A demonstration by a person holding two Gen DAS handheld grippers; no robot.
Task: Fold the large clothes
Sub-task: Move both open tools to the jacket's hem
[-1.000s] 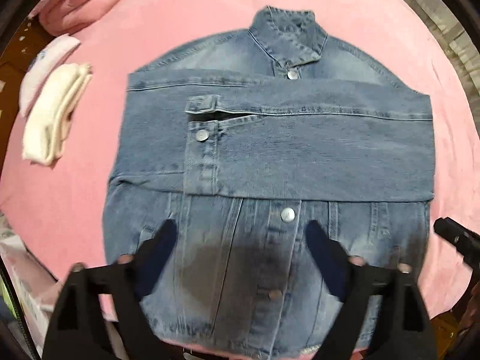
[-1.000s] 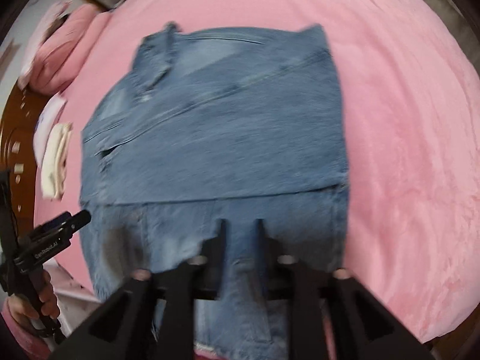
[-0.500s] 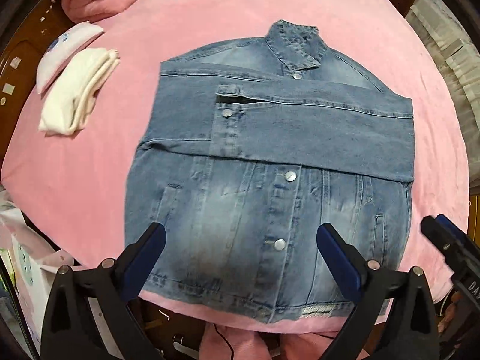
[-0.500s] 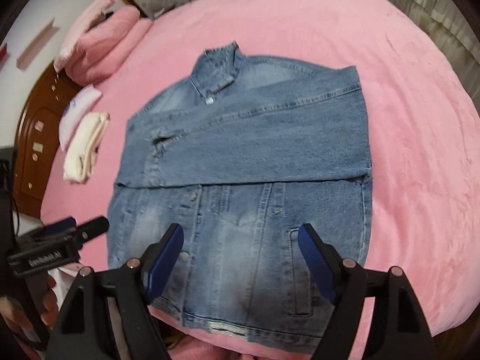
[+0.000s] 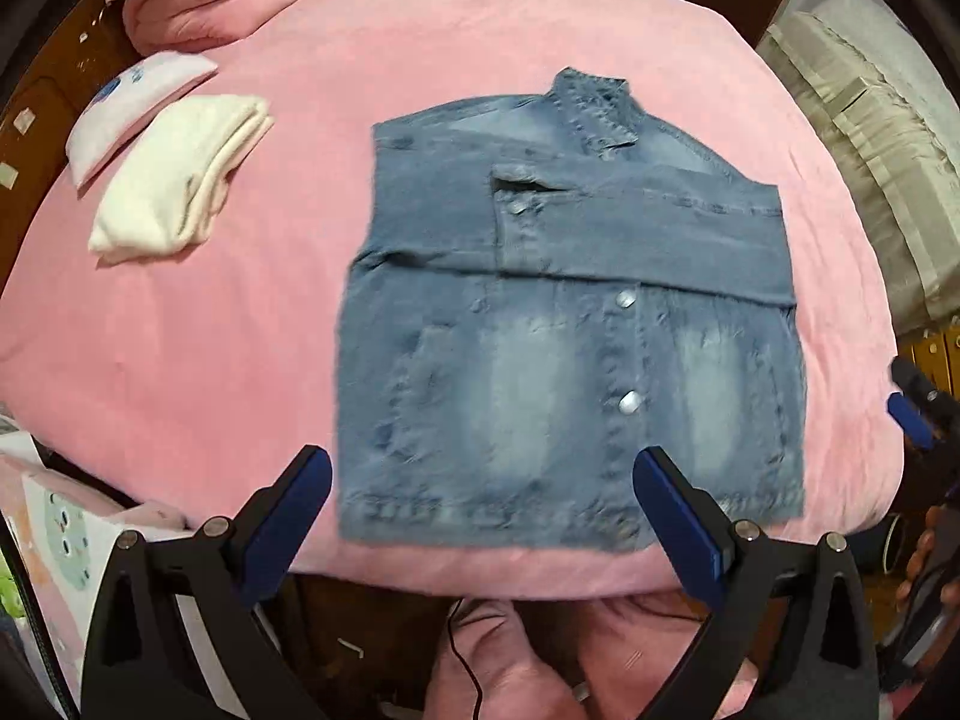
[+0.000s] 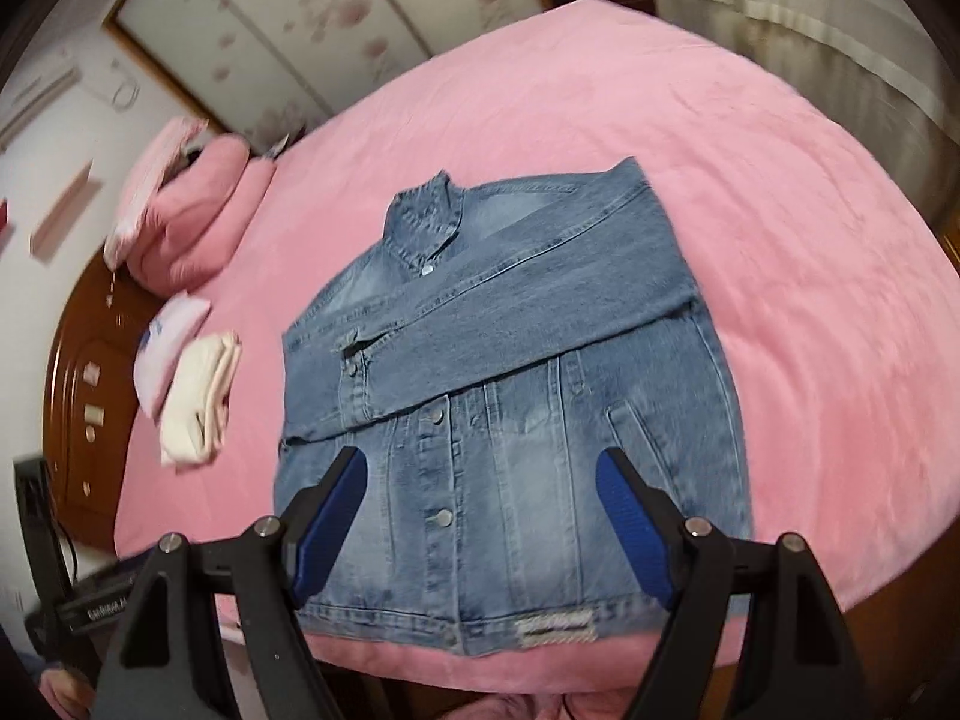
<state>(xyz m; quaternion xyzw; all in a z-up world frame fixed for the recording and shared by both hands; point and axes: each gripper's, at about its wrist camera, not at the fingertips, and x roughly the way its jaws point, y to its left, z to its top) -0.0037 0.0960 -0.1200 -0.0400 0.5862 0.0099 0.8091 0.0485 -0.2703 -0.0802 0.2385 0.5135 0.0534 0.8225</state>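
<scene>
On the pink bed lay the denim jacket, front up, sleeves folded across its chest. Above its hem hung the left gripper and right gripper, both spread wide and empty. Folded cream cloth sat well apart.

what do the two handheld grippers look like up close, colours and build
Both match. The left gripper and the right gripper each have two matte black angular arms with triangular cut-outs and silver round bolt heads at the joints. Each finger ends in a flat blue pad, ribbed in texture. The left gripper's body, seen from the right wrist view, carries small white lettering too blurred to read.
</scene>
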